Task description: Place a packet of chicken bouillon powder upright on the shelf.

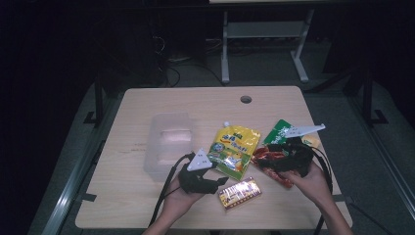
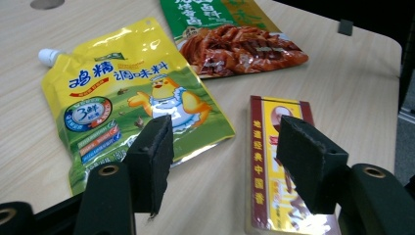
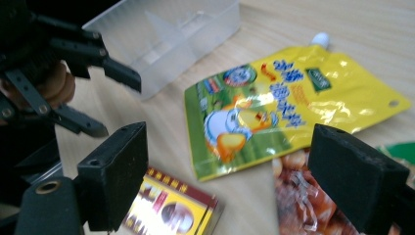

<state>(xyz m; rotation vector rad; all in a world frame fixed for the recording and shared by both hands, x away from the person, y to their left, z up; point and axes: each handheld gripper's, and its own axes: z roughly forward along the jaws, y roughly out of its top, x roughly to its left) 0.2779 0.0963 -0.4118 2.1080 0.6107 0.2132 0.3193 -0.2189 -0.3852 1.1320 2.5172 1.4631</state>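
Jaws apart, yellow box (image 2: 279, 166) lengthwise between

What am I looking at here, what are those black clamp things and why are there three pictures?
A person sits at a table and holds a hand tool with two black jaws in each hand. The high view looks down from above: the left gripper is at its left, the right gripper at its right. The other two pictures come from small cameras riding on each tool, looking along its jaws.

On the table lie a clear plastic box, a yellow pouch with a white spout, a green and red snack bag and a small red and yellow packet.

Both tools have their jaws apart, and nothing is held. The left one points at the packet, the right one hovers over the snack bag.
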